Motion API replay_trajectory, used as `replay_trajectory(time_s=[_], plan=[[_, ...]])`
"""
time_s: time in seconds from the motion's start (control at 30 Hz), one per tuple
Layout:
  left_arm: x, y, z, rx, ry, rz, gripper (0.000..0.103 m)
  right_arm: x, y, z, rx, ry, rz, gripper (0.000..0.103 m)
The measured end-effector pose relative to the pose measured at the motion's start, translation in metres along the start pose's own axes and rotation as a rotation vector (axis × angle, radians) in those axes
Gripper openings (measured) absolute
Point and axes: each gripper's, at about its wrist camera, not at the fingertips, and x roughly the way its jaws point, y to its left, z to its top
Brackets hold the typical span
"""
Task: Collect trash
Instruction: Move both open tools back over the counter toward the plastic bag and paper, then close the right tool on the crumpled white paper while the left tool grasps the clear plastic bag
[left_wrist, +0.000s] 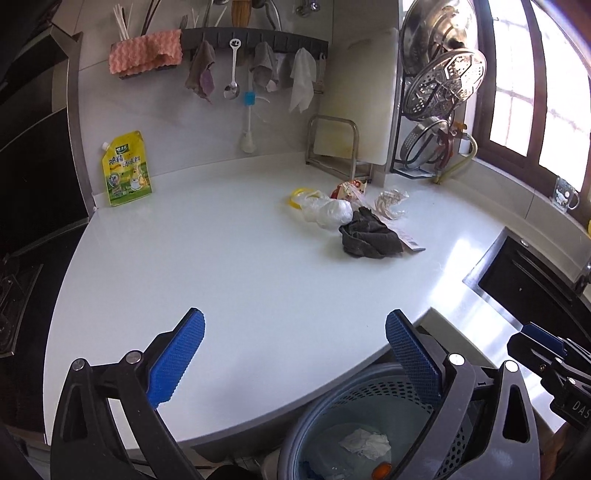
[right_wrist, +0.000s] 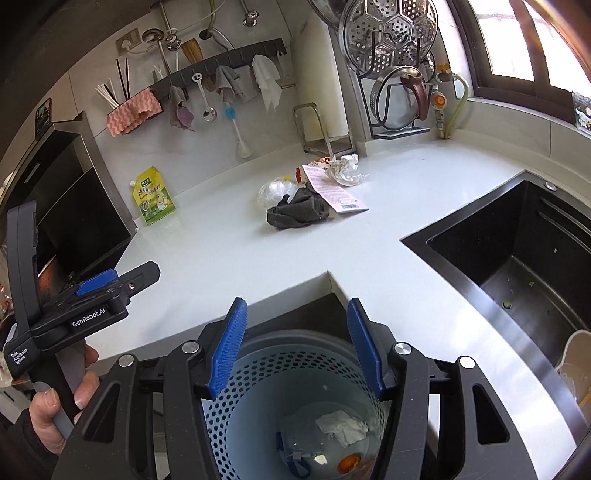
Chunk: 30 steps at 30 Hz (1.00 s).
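Jaws of both grippers gape empty, trash pile (left_wrist: 347, 218) well beyond them.

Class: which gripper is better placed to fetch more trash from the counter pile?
Left. The left gripper is open over the counter, while the right gripper hangs over the bin.

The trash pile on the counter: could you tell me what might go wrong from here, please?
1. The dark cloth lies against the printed wrapper and clear plastic; a grab may take it too.
2. The perforated bin sits below the counter edge, so light scraps could miss it.
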Motion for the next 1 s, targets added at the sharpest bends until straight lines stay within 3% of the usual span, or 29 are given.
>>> replay_trajectory(time_s=[0.5,1.0], plan=[[0.071,0.012,0.056,-0.045,0.018,0.062,0.097,0.080,-0.023,0.075,-0.017,0.035,-0.026,0.056],[0.164,-0.006,0.108,-0.067,0.064,0.041,0.097,0.188,-0.060,0.148,0.009,0.117,-0.023,0.058]])
